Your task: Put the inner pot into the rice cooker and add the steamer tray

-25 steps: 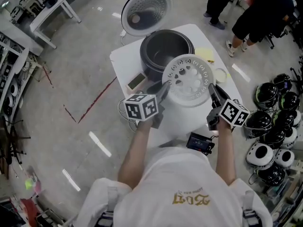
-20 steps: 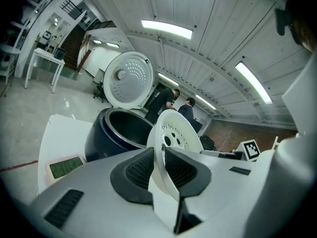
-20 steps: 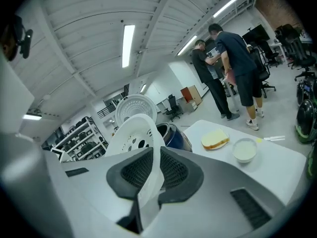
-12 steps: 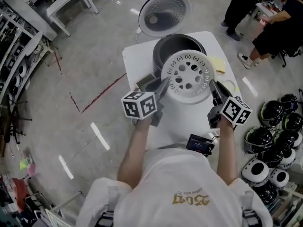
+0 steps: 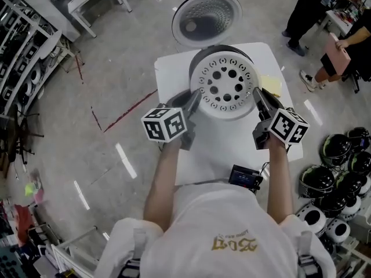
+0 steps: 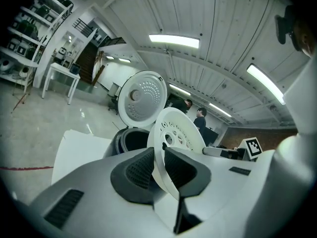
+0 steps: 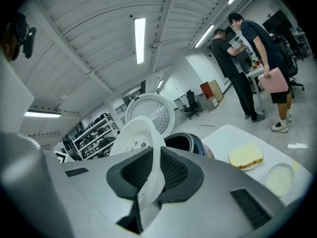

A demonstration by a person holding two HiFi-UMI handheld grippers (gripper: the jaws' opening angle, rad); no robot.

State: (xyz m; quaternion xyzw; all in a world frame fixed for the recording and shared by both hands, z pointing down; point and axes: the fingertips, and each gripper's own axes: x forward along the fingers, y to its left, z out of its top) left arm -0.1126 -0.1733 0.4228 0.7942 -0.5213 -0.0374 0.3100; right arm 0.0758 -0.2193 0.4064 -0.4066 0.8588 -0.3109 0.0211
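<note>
The white square table (image 5: 214, 149) carried the dark round rice cooker (image 6: 130, 140), whose perforated lid stood swung open behind it. Its mouth looked dark and deep, so the inner pot was probably already seated, though no view settled that. The white round perforated plastic steamer tray (image 5: 226, 84) hung in the air just above the cooker's mouth, covering most of it in the head view and tipped a little off level.

The left gripper (image 6: 159, 150) was closed on the tray's left rim, its ribbed pads pinching the thin edge between them. The right gripper (image 7: 157, 148) was clamped the same way on the opposite rim.

The tray looked light and fairly stiff, with a thin, smooth lip that could slide in the pads or flex under a hard squeeze. Opposite points on the rim seemed the right hold, since they would keep it level on the way down into the pot.
</note>
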